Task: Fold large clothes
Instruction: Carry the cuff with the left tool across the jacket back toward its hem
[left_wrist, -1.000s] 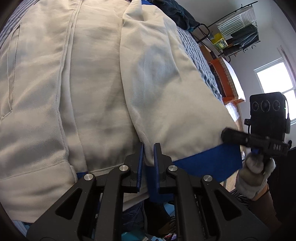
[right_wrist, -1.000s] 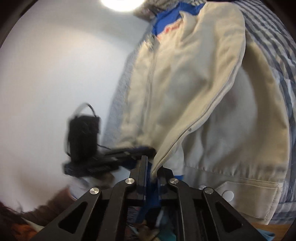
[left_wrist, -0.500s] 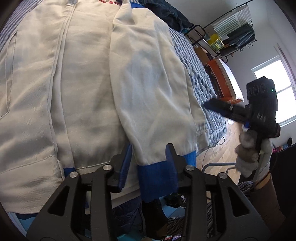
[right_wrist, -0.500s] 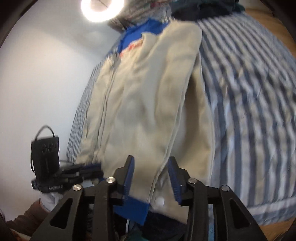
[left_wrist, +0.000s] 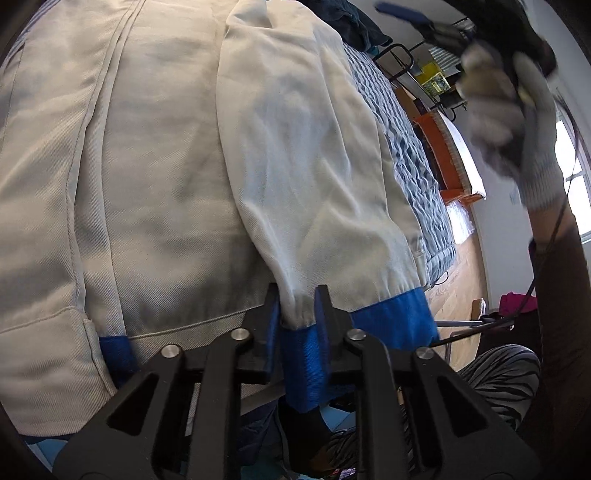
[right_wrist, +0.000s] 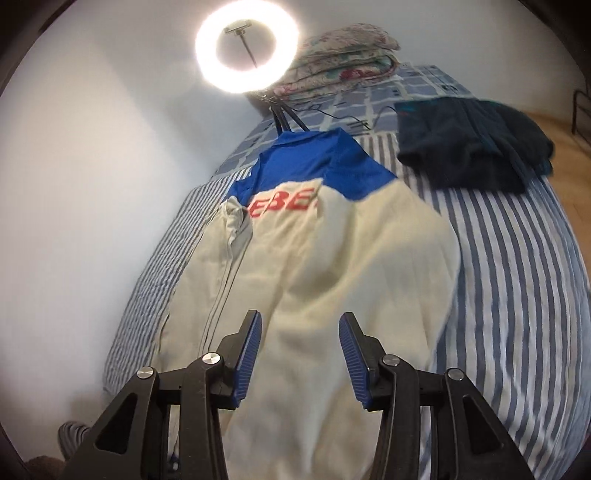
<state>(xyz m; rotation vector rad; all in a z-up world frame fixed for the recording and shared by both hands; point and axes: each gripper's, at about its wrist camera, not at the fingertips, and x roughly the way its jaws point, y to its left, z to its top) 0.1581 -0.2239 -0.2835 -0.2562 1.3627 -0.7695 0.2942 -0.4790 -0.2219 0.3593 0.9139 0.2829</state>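
Observation:
A cream jacket (left_wrist: 147, 166) with a blue yoke (right_wrist: 314, 162) and red letters (right_wrist: 282, 203) lies spread on the striped bed (right_wrist: 517, 295). Its right sleeve (left_wrist: 314, 166) is folded over the body. My left gripper (left_wrist: 297, 306) is closing at the bed's near edge. Its pads pinch the bunched cloth where the sleeve meets its blue cuff (left_wrist: 306, 354). My right gripper (right_wrist: 299, 332) hovers above the jacket's lower half, jaws opening, nothing between them. In the left wrist view a gloved hand (left_wrist: 517, 110) holds that gripper high at the top right.
A dark blue garment (right_wrist: 469, 147) lies on the bed beyond the jacket's right shoulder. A folded quilt (right_wrist: 343, 55) and a ring light (right_wrist: 245, 48) stand at the head of the bed. A white wall (right_wrist: 74, 184) runs along the left. Wooden floor (left_wrist: 458, 288) lies to the right.
My right gripper let go of the jacket's edge, opened, and rose up and away over the jacket. My left gripper opened briefly, then closed again on the sleeve at the cuff.

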